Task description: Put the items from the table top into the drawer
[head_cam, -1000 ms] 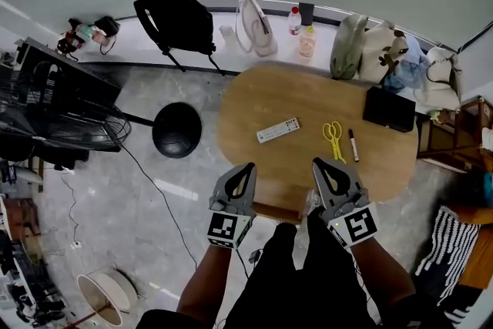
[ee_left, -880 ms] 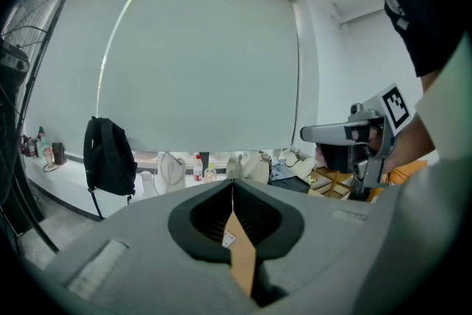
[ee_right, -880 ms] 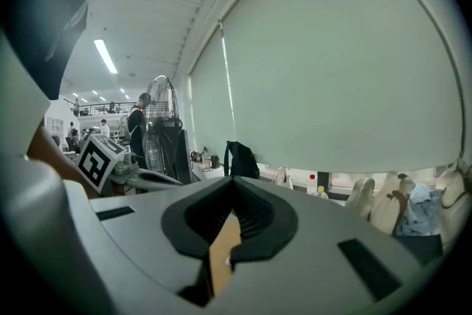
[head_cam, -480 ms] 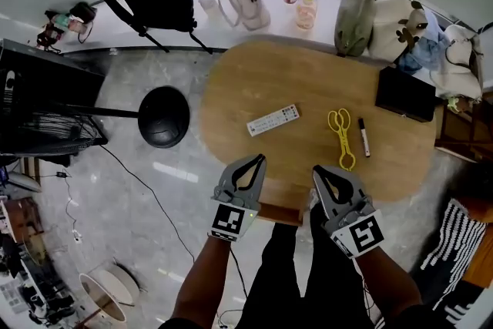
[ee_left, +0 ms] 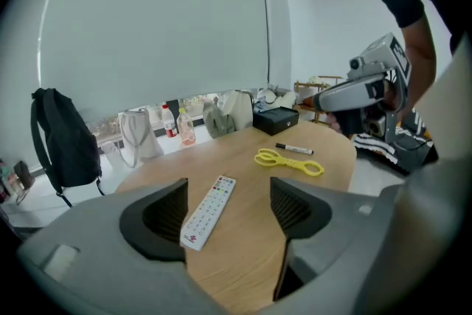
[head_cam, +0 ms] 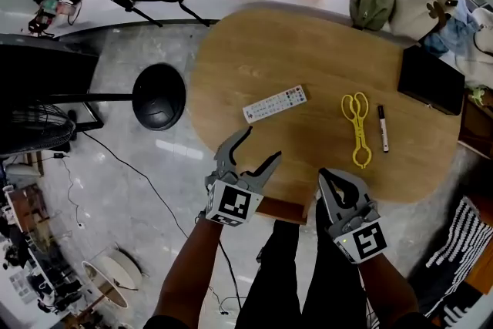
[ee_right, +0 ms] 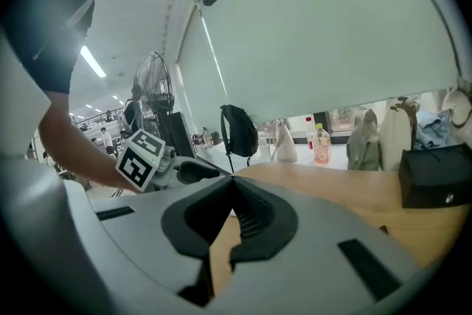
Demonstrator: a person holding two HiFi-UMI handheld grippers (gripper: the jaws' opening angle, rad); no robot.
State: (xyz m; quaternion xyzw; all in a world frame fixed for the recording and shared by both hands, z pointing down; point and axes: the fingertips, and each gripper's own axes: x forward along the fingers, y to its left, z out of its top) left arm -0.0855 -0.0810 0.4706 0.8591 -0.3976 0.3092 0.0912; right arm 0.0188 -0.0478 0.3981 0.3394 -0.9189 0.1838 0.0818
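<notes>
overhead, left gripper (head_cam: 263,144) jaws, just opening, empty, short of remote (head_cam: 275,103).

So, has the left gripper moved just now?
Yes. The left gripper has neared the remote, reaching over the table edge; its jaws have just been opening, empty.

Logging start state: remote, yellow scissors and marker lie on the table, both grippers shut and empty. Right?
Only the right gripper is shut. The left gripper view shows the left gripper open, its jaws just opened, nothing between them. The rest holds.
</notes>
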